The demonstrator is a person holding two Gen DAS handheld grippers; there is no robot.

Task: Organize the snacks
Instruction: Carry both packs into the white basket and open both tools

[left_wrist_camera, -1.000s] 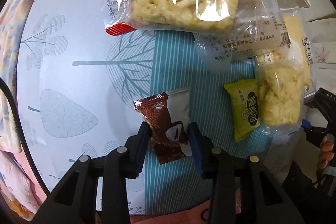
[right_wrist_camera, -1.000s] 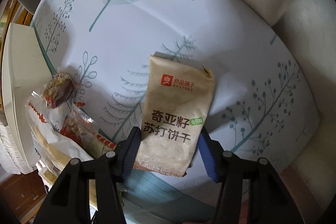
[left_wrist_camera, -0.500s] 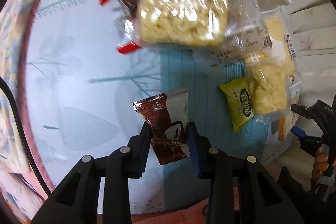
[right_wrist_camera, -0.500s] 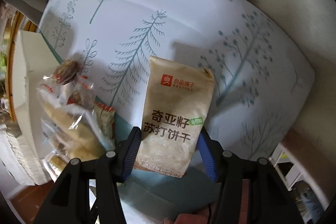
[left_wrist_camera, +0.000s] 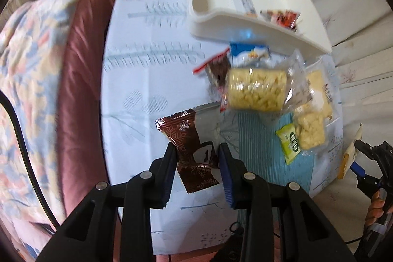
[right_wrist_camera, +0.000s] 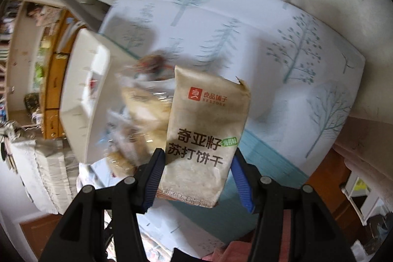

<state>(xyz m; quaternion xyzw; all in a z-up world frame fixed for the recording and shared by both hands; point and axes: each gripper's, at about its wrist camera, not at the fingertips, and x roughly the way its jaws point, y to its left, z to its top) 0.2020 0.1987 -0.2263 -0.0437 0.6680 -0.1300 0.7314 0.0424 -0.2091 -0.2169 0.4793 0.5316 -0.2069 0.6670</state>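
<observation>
Lifted well clear of the tablecloth (left_wrist_camera: 152,80) since a second ago, both grippers, each with its packet; now far more of the room in view, including the white tray (left_wrist_camera: 245,16), earlier only an edge. Left gripper (left_wrist_camera: 196,158): clamped on a brown snack packet (left_wrist_camera: 189,139), carried up off the cloth, left of the tray and of the snack pile (left_wrist_camera: 258,90) lying just below the tray. Right gripper (right_wrist_camera: 196,163): clamped on a tan cracker packet (right_wrist_camera: 203,129), likewise raised, right of the tray (right_wrist_camera: 83,90), with the blurred pile between. Grip on both packets unchanged; pile itself not moved.
</observation>
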